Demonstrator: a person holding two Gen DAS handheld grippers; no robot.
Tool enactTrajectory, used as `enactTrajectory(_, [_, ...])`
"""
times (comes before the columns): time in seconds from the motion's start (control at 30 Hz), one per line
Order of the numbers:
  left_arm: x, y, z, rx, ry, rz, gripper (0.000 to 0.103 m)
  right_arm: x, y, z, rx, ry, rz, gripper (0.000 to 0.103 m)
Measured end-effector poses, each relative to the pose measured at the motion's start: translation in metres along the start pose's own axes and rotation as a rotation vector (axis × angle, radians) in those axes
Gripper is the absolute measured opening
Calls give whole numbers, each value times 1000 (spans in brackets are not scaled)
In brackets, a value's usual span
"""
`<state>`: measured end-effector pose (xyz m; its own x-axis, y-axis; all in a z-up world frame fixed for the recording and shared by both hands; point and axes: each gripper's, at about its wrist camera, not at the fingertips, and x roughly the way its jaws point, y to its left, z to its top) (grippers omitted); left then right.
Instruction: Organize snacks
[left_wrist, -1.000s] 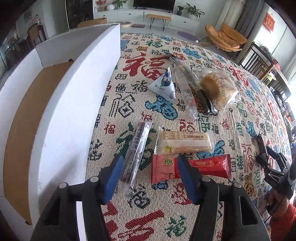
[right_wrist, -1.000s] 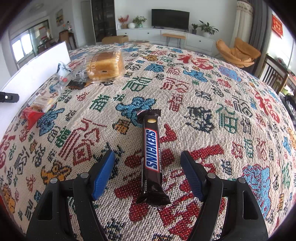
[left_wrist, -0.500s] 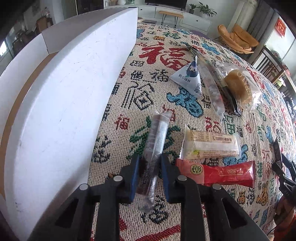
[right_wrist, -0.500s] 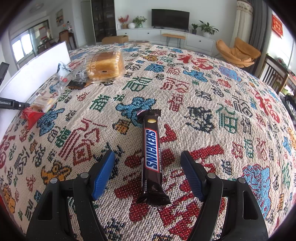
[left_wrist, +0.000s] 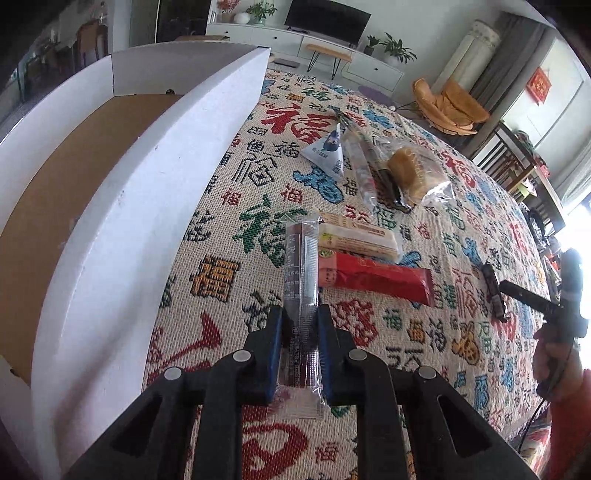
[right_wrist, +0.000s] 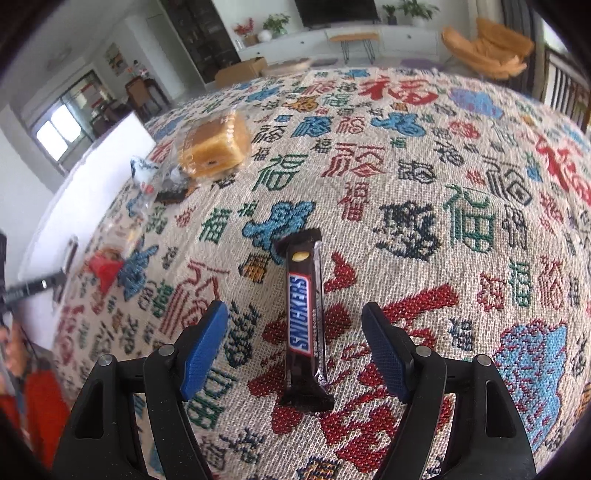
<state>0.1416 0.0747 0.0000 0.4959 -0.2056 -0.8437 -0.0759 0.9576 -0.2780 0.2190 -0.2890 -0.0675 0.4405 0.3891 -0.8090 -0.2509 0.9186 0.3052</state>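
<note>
now that the left gripper (left_wrist: 300, 332) has squeezed shut on the dark stick snack (left_wrist: 301, 273), it lifts it beside the white box (left_wrist: 140, 192), ready to drop in. right gripper (right_wrist: 295, 345) waits wide apart around the snickers bar (right_wrist: 303, 314) on the cloth.

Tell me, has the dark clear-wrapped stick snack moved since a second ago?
Yes. The dark stick snack, clamped in the left gripper, now overlaps the red packet; earlier it lay left of it, beside the white box.
</note>
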Motion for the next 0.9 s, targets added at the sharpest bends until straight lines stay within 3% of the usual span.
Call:
enactTrajectory(0.1, [-10, -2, -7, -14, -11, -26, 17, 11, 0, 21, -16, 170, -38, 77])
enactTrajectory(0.13, [-14, -3, -9, -17, -16, -33, 17, 14, 6, 23, -52, 200, -67, 69])
enactTrajectory(0.23, [-27, -3, -13, -24, -35, -54, 17, 23, 23, 24, -142, 263, -101, 34])
enactTrajectory(0.3, [-37, -2, -15, -30, -49, -68, 17, 30, 30, 23, -157, 285, -127, 31])
enactTrajectory(0.33, [-44, -1, -16, -33, -57, -74, 17, 31, 33, 23, -167, 280, -154, 20])
enactTrajectory(0.53, [-89, 15, -20, -60, -114, -114, 17, 15, 44, 24, -130, 240, -149, 17])
enactTrajectory(0.67, [-127, 47, -10, -113, -166, -111, 17, -17, 73, 39, -105, 166, -28, 17])
enactTrajectory(0.73, [-147, 69, -1, -139, -209, -71, 17, -31, 103, 51, -117, 129, 47, 17])
enactTrajectory(0.9, [-172, 132, 20, -235, -262, 41, 17, -41, 220, 79, -176, 66, 291, 17])
